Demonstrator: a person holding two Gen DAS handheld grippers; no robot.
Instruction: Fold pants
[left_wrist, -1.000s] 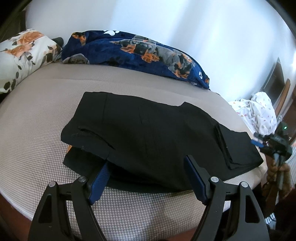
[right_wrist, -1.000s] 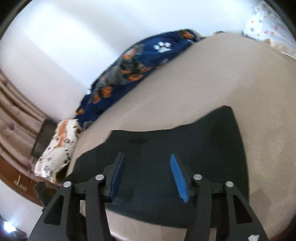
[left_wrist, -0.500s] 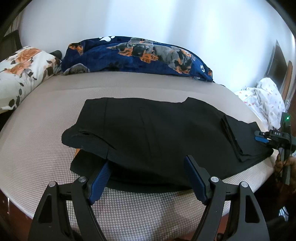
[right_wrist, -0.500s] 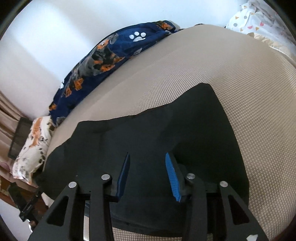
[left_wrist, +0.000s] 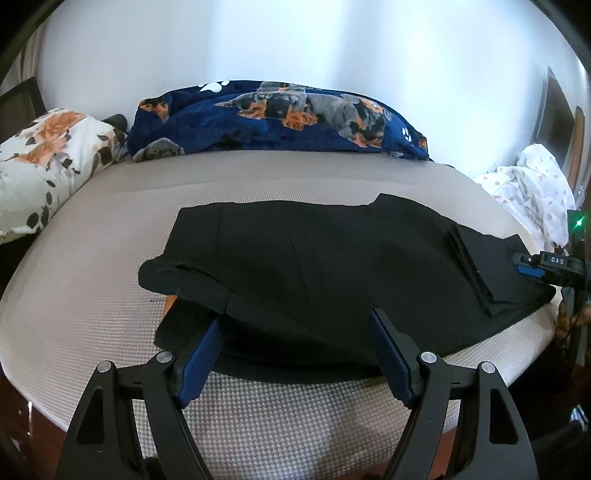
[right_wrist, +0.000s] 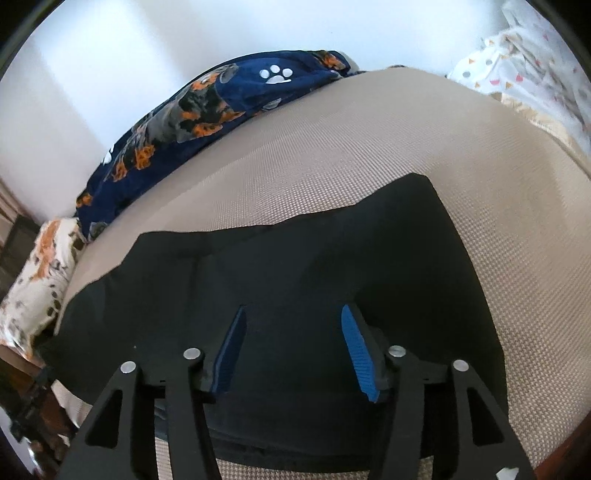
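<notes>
Black pants (left_wrist: 325, 266) lie flat across the beige bed, legs stacked, waist end at the left and a folded cuff at the right. My left gripper (left_wrist: 295, 323) is open at the pants' near edge, its blue pads either side of the cloth, holding nothing. My right gripper (right_wrist: 293, 314) is open just above the pants (right_wrist: 295, 266) near their right end. It also shows at the right edge of the left wrist view (left_wrist: 532, 264).
The beige mattress (left_wrist: 92, 295) has a rounded front edge. A navy dog-print blanket (left_wrist: 280, 114) lies along the back wall. A floral pillow (left_wrist: 40, 155) is at the far left. White patterned bedding (left_wrist: 532, 188) is heaped at the right.
The right gripper has come down closer to the pants and its jaws have narrowed somewhat. The left gripper has tilted and levelled, staying at the near edge. The pants have not moved.
</notes>
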